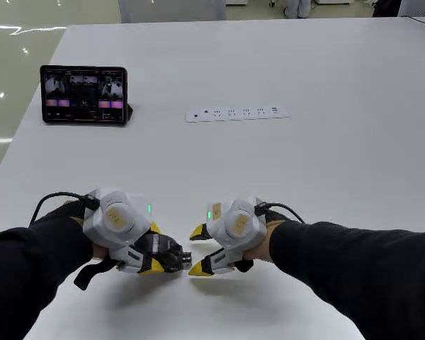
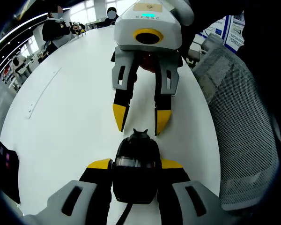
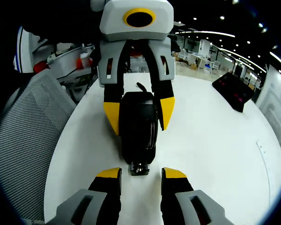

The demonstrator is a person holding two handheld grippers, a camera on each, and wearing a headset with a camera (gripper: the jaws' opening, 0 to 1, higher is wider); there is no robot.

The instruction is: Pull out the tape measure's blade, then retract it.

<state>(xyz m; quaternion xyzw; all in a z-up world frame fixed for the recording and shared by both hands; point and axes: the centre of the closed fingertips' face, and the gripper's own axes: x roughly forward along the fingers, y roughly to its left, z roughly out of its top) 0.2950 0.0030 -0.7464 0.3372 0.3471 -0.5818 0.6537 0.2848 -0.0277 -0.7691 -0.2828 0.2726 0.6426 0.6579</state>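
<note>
White counter stretches through an open hall with ceiling lights, and a grey mesh chair stands at its near edge. Toward the left edge a tablet stands propped with its screen lit, the print too small to read. A white power strip lies flat near the middle. Tan stickers on both grippers carry marks too small to read. Close to the near edge, the left gripper is clenched on the black tape measure, its yellow-tipped fingers pressing the case's two sides. The blade tab sits at the case mouth, facing the right gripper. That gripper's fingers are spread, one on each side of the tab, apart from it
</note>
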